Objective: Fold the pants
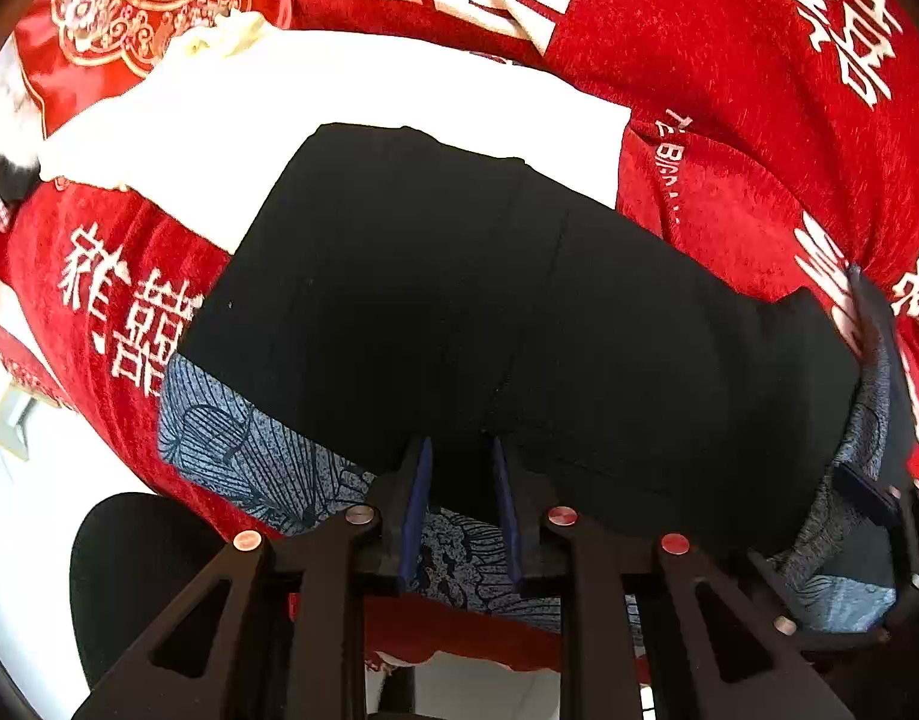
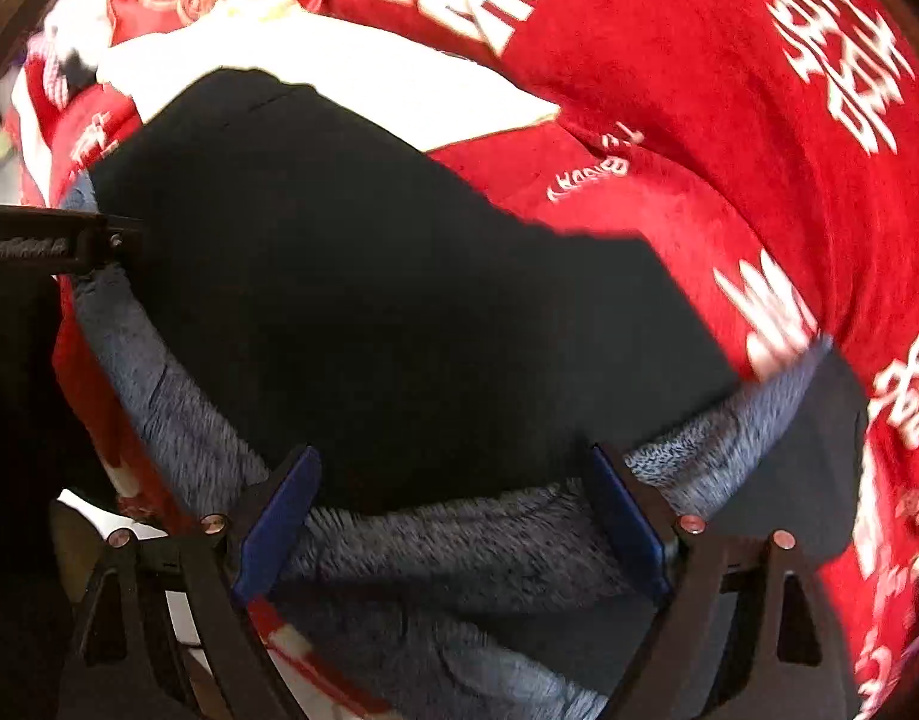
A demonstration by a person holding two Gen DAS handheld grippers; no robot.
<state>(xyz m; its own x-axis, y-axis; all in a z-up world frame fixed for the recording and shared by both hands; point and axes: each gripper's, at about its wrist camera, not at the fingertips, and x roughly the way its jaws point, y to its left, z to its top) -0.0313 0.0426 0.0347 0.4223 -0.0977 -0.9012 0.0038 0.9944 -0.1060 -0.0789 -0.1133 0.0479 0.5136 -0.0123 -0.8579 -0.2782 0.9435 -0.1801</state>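
Two claws work the near edge of the black pants (image 1: 459, 300): the left claw (image 1: 459, 450) pinches the dark fabric, while the right claw (image 2: 453, 462) stands wide open over the grey waistband (image 2: 429, 540). Beyond lies a red blanket (image 1: 759, 120) printed with white Chinese characters, unreadable here, and a white cloth (image 1: 279, 108).

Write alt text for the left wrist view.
Black pants lie over a blue patterned cloth on a red blanket with white characters. The left gripper, jaws narrowly apart, sits at the pants' near edge, with a white cloth beyond.
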